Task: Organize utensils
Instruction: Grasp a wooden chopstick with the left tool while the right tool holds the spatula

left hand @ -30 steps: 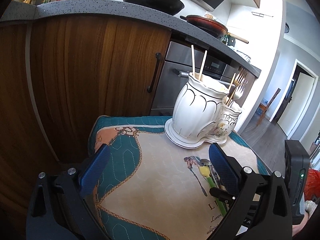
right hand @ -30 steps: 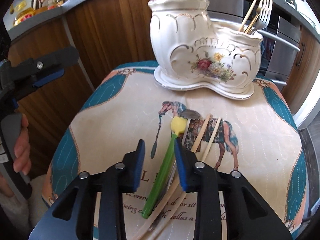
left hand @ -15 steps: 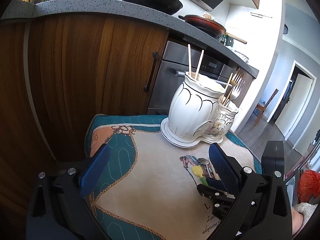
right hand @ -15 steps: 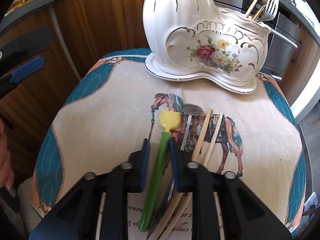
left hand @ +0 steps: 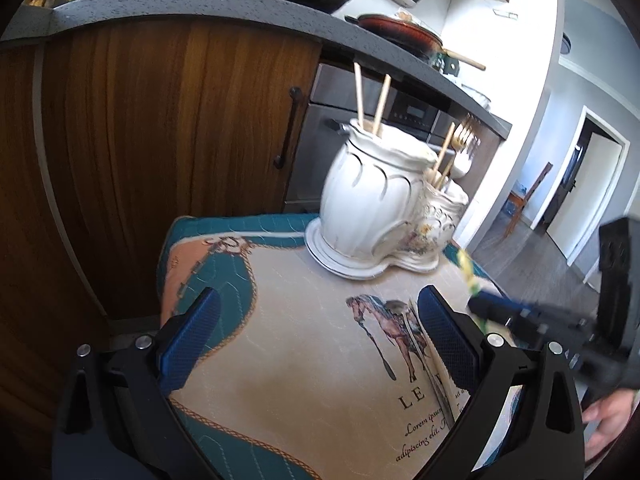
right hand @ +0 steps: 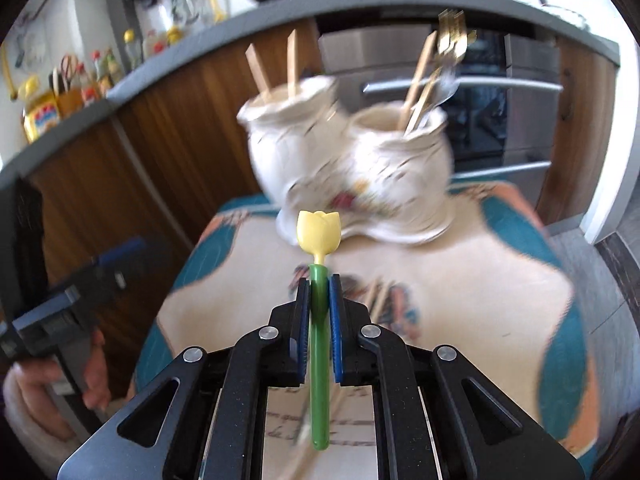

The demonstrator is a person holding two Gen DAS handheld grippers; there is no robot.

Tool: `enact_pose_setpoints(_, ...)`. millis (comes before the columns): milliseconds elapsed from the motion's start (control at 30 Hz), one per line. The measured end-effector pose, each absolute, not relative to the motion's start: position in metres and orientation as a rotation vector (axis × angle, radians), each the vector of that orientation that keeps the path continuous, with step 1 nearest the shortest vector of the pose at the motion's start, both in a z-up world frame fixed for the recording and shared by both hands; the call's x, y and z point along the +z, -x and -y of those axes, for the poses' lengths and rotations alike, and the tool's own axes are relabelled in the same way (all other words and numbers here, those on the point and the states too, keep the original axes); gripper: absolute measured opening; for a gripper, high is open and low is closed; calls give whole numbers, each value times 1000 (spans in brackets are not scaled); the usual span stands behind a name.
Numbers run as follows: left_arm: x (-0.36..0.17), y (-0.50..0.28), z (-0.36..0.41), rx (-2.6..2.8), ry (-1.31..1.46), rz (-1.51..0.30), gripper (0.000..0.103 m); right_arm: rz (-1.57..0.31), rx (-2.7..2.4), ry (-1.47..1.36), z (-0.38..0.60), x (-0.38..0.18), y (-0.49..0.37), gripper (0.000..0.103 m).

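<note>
Kitchen cabinets of dark wood and a grey speckled counter stand behind a small table covered by a quilted teal and cream cloth [left hand: 280, 380] printed with a horse.

The right gripper [right hand: 319, 280] has its blue pads pinched on the green stem of a plastic utensil with a yellow tulip-shaped head [right hand: 319, 232]; its jaws have just been closing, and the stem is clamped between them. The utensil is held clear of the cloth, its head pointing toward the white ceramic two-pot holder with gold trim and a floral print [right hand: 348, 168]. On the cloth below the gripper, pale chopsticks [right hand: 376, 296] lie blurred. The left gripper [left hand: 316, 332] hovers low over the cloth with its jaws spread wide and nothing between them.

The grip sits high on a thin, smooth stem, so the utensil could swivel or slip if the hand swings fast. The taller pot holds two wooden sticks [left hand: 370, 98] and the lower pot holds gold forks [right hand: 452, 36], so the tulip head could catch on those or on a rim, and a hard knock might shift the holder.

A second ago the green utensil lay flat on the cloth between open jaws beside the chopsticks and a spoon; now it is lifted.
</note>
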State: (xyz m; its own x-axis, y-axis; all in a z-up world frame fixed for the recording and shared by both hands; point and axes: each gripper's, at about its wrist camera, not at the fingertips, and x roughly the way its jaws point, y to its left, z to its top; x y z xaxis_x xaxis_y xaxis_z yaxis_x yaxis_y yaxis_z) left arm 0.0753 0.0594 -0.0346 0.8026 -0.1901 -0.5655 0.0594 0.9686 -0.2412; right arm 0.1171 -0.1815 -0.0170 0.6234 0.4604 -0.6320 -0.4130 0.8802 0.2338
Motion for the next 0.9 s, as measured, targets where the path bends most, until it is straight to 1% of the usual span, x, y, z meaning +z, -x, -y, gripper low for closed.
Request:
enact_pose_setpoints(100, -42, -79, -42, -166, 194, -668, 97, -713, 482, -81, 197, -8, -118, 11)
enact_pose_setpoints(200, -49, -83, -17, -222, 162, -719, 90, -687, 470, -89, 209, -5, -117, 11)
enact_pose_setpoints(233, -51, -85, -9, -241, 149, -734, 83, -682, 466, -91, 212, -5, -118, 11)
enact_pose_setpoints(267, -54, -86, 2, -267, 135, -753, 73, -677, 463, -93, 214, -5, -120, 11)
enact_pose_setpoints(300, -56, -88, 12, -291, 125, -774, 68, -674, 460, -96, 218, -6, -121, 11)
enact_pose_setpoints(367, -62, -92, 29, -331, 115, -813, 50, -673, 460, -103, 226, -7, -122, 11)
enact_pose_setpoints(400, -64, -94, 36, -347, 111, -826, 45, -673, 459, -107, 230, -8, -123, 11)
enact_pose_setpoints(433, -66, -96, 45, -361, 100, -840, 33, -674, 458, -113, 234, -9, -123, 11)
enact_pose_setpoints(467, -67, -98, 53, -366, 84, -851, 26, -676, 456, -123, 239, -11, -124, 11)
enact_pose_setpoints(500, -69, -100, 61, -369, 70, -858, 24, -676, 454, -131, 243, -12, -125, 11)
enact_pose_setpoints(533, -71, -101, 67, -370, 56, -866, 17, -676, 451, -137, 246, -12, -125, 11)
enact_pose_setpoints(567, -75, -104, 74, -359, 39, -881, 13, -676, 450, -145, 250, -13, -125, 11)
enact_pose_setpoints(900, -94, -126, 89, -240, -33, -949, 13, -665, 454, -202, 274, -16, -127, 11)
